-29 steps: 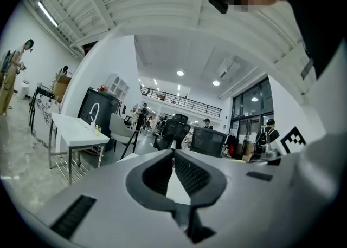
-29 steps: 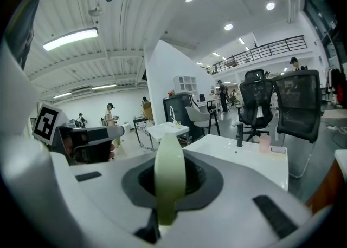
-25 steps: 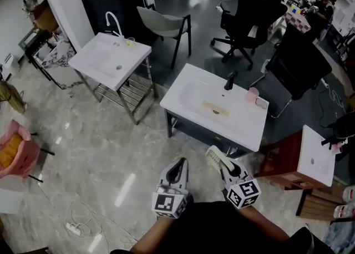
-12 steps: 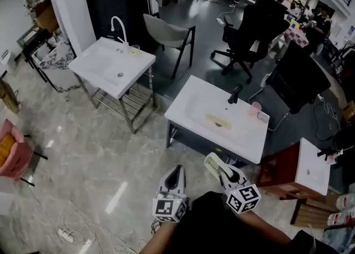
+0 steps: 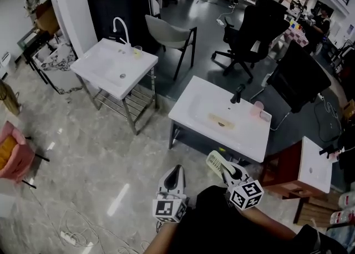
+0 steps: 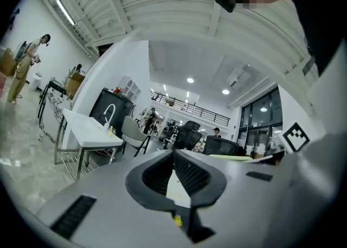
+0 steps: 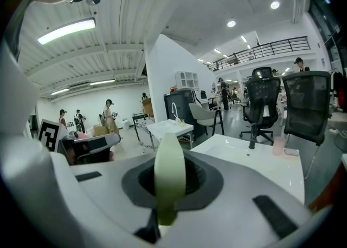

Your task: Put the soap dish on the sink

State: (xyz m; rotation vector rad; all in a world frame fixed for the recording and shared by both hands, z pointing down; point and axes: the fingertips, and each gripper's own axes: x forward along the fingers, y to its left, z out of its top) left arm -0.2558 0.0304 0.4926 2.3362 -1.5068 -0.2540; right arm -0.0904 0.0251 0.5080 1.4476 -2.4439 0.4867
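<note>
My right gripper (image 5: 224, 171) is shut on a pale green slatted soap dish (image 5: 217, 161), which sticks out ahead of it, just short of the near white sink's (image 5: 206, 103) front edge. In the right gripper view the soap dish (image 7: 169, 172) stands edge-on, clamped between the jaws, with the sink (image 7: 255, 161) ahead to the right. That sink has a black tap (image 5: 238, 93) and a pink cup (image 5: 255, 107) at its back. My left gripper (image 5: 177, 169) is shut and holds nothing; it points over the floor left of the sink. Its pads (image 6: 187, 171) meet at the tips.
A second white sink (image 5: 105, 63) with a white tap stands back left, a grey chair (image 5: 169, 32) behind it. Black office chairs (image 5: 252, 23) stand beyond the near sink. A small white table (image 5: 317, 165) is at the right. A power strip and cable (image 5: 71, 237) lie on the floor at left.
Both grippers have moved forward toward the near sink, the soap dish still clamped in the right one. The sinks have shifted a little right in the head view.
</note>
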